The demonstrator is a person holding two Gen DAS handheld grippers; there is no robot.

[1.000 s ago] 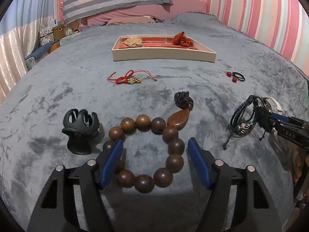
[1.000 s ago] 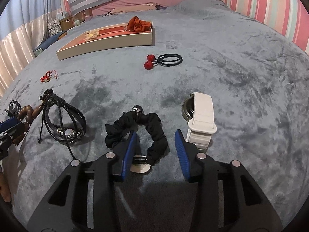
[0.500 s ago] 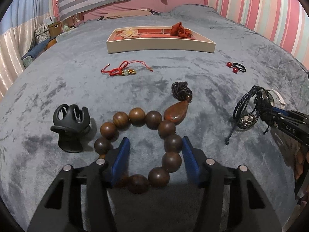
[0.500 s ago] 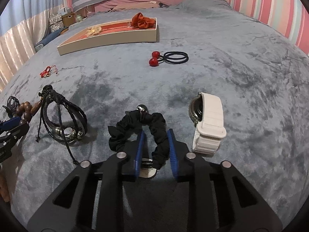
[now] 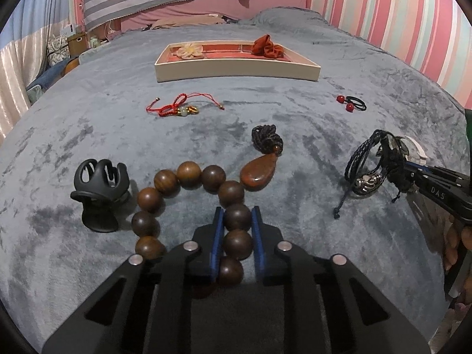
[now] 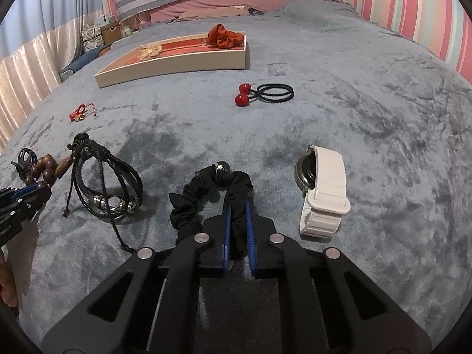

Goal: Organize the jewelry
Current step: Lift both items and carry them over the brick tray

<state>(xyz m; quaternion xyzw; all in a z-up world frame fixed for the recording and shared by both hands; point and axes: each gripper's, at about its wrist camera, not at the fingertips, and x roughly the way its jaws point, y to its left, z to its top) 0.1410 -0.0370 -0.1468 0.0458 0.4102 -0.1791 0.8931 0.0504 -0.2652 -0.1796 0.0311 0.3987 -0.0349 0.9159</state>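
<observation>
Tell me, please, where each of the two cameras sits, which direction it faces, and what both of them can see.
Left wrist: sits on the left gripper, looks forward and down over the bed towards the tray; its jaws are closing on the wooden bead bracelet; the right gripper shows at the right edge.
Right wrist: sits on the right gripper, same direction; its pads are shut on the black scrunchie; the left gripper shows at the left edge.
Shared: tray, leather bracelet, red-bead hair tie, red cord bracelet.

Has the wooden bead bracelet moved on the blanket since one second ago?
Cannot tell. The bead bracelet lies beside the black hair claw as before; the left gripper is closing on its beads.
</observation>
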